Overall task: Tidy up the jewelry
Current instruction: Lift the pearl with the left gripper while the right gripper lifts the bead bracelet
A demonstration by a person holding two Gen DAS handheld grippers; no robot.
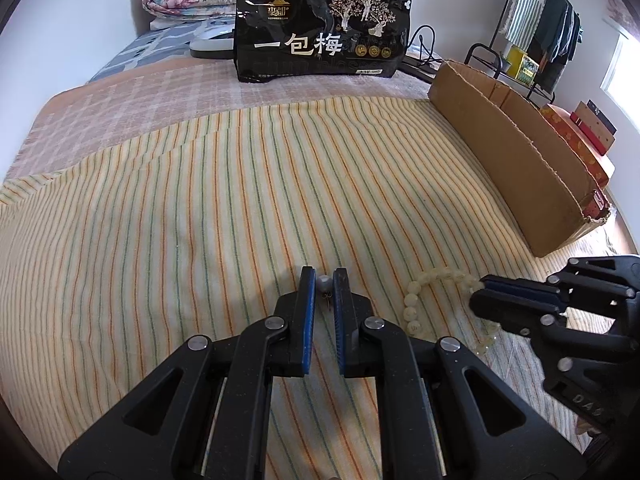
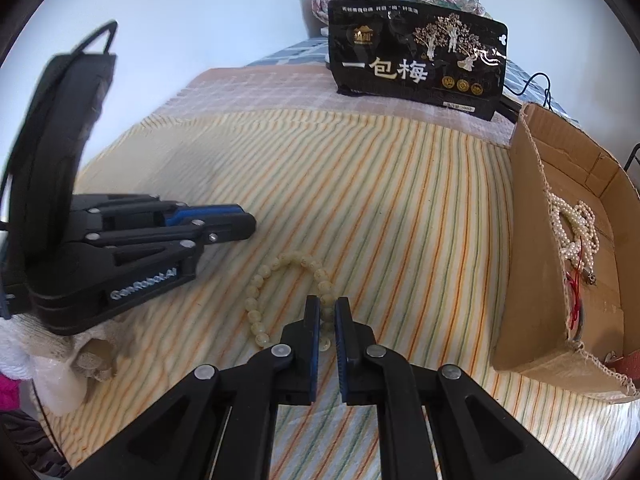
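On the bed: I have the bead bracelet (image 2: 288,300) lying on the striped sheet (image 1: 200,208).
Right tongs (image 2: 327,307): pinching its beads; I should lift slowly toward the cardboard box (image 2: 532,280).
Left tongs (image 1: 323,278): closed on a pearl earring (image 1: 324,283).

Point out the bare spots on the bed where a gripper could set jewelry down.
Free: the striped sheet between the black snack bag and the left gripper, and the strip left of the cardboard box. Crowded: around the bead bracelet, where the right gripper sits; pearl necklaces fill the box's middle.
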